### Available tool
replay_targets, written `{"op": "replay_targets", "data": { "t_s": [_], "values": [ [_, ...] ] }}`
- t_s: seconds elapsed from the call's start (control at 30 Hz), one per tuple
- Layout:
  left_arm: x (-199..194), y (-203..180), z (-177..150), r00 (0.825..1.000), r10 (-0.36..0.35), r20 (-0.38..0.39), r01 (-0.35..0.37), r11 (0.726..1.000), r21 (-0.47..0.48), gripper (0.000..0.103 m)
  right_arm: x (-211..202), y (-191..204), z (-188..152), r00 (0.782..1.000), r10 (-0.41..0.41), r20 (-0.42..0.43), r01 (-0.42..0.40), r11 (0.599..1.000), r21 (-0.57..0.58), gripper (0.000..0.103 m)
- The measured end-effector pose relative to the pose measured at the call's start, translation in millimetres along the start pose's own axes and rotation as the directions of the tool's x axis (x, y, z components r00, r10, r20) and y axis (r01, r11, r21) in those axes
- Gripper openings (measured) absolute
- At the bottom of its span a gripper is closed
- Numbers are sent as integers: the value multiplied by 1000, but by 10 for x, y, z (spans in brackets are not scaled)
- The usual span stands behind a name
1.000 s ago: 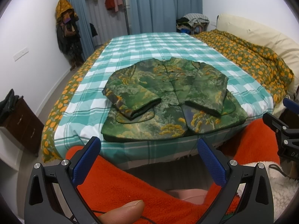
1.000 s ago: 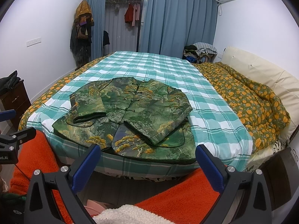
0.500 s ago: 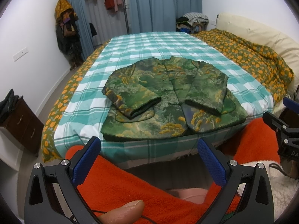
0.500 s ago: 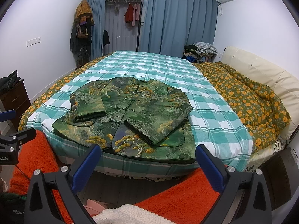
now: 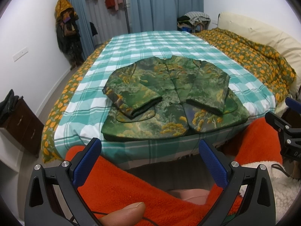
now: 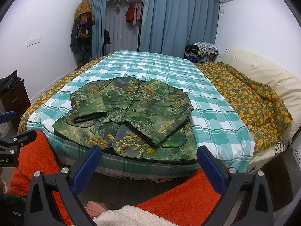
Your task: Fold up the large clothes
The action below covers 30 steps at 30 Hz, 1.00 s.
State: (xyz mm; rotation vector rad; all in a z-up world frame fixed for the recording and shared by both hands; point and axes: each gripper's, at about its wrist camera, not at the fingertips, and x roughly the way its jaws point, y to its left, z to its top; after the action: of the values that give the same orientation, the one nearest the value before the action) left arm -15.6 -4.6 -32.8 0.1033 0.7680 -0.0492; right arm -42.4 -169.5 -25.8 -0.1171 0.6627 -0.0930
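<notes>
Ahead of both grippers and well apart from them, a green and gold landscape-print padded jacket (image 5: pixel 169 96) (image 6: pixel 131 116), spread front-up with knot buttons done up, on a teal and white checked sheet (image 5: pixel 160 45) (image 6: pixel 156 69) near the bed's closest edge. Both sleeves folded in across the chest, cuffs pointing toward the grippers; hem lying along the mattress edge, just beyond the fingertips' line of sight. Left gripper (image 5: pixel 150 163) released, blue-padded fingers (image 5: pixel 87 163) spread wide, holding nothing, hovering low over an orange fleece garment (image 5: pixel 120 186) with a thumb (image 5: pixel 122 213) visible at the bottom edge. Right gripper (image 6: pixel 149 166) likewise released, fingers (image 6: pixel 210 169) wide apart and empty, raised above orange fleece (image 6: pixel 180 199) and white sherpa lining (image 6: pixel 128 217). To the right of the left gripper, the other gripper's black frame (image 5: pixel 284 131) seen side-on; to the left of the right gripper, its counterpart (image 6: pixel 13 145) likewise. Farther right of both, an orange-flowered duvet (image 5: pixel 250 56) (image 6: pixel 250 98) bunched against a cream headboard (image 6: pixel 263 75). Far ahead, blue curtains (image 5: pixel 165 5) (image 6: pixel 180 18), an open wardrobe with hanging clothes (image 6: pixel 131 13), and coats on a stand (image 5: pixel 66 30) (image 6: pixel 82 28). Far left, a dark wooden dresser (image 5: pixel 20 126) (image 6: pixel 15 98).
</notes>
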Motion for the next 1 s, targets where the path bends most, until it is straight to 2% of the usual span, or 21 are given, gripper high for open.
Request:
{"op": "replay_targets", "data": {
  "t_s": [0.67, 1.0],
  "values": [
    [-2, 109, 61, 1000, 15, 14, -15, 1000, -17, 103, 2, -22, -65, 1000, -16, 11, 16, 1000, -7, 103],
    [1, 233, 141, 998, 57, 25, -56, 998, -37, 103, -19, -33, 143, 998, -29, 54, 33, 998, -62, 103]
  ]
}}
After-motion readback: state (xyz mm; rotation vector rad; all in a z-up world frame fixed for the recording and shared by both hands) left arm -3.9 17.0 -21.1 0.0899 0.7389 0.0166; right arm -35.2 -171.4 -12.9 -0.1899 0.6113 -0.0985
